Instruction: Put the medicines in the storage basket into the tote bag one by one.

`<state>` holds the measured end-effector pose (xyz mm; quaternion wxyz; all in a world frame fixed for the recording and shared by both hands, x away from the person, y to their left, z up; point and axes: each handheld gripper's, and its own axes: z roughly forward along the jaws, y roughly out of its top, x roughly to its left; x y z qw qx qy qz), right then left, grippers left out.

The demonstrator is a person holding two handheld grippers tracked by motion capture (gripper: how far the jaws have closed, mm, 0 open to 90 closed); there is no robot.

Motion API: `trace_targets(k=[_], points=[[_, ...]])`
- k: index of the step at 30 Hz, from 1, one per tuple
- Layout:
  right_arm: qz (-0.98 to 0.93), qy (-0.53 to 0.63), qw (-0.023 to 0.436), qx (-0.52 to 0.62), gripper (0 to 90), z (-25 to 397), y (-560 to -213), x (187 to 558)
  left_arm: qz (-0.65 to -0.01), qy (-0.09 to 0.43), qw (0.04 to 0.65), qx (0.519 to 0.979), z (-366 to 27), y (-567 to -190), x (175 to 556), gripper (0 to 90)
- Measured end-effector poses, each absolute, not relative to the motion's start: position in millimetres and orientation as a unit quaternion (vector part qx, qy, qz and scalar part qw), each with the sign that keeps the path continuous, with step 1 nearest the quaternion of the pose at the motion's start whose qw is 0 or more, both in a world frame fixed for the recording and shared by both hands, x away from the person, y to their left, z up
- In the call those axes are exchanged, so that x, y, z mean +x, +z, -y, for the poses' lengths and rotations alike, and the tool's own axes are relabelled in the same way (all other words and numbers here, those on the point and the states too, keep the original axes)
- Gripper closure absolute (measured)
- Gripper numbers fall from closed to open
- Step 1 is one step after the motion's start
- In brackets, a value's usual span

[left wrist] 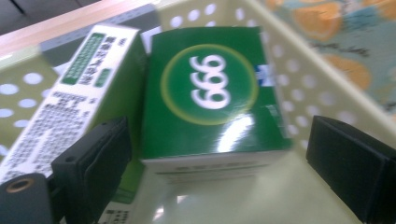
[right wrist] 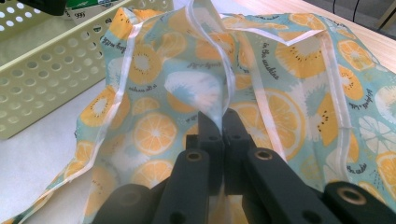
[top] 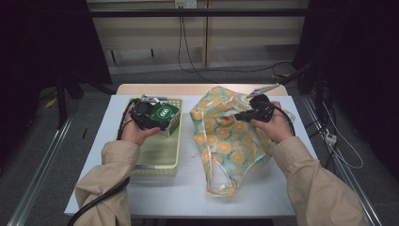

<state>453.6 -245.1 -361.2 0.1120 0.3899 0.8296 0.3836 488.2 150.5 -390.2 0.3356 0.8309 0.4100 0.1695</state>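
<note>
A green box marked 999 (left wrist: 210, 88) lies in a pale yellow perforated basket (top: 157, 153) on the left of the table. My left gripper (left wrist: 219, 135) is open, one jaw on each side of the box and neither touching it. In the high view, the left gripper (top: 157, 121) hangs over the basket's far end by the box (top: 167, 113). A bag printed with orange slices (top: 226, 146) lies to the right of the basket. My right gripper (right wrist: 219, 119) is shut on a raised fold of the bag (right wrist: 154, 130), and in the high view the right gripper (top: 239, 115) is over its upper part.
A second box, white and green with small print (left wrist: 88, 84), lies beside the green one in the basket. The basket's wall (right wrist: 51, 79) stands close to the bag's left edge. The white table (top: 188, 193) has bare room in front, and cables run on the floor behind it.
</note>
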Motion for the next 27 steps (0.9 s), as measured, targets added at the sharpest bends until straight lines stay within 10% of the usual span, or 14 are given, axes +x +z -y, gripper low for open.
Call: trace_targets(k=[27], points=[[-0.83, 0.383, 0.113, 0.389, 89.9, 247.1, -363.1, 455.0, -0.412, 0.183, 0.309, 0.837, -128.5, -411.3, 501.7, 14.6]])
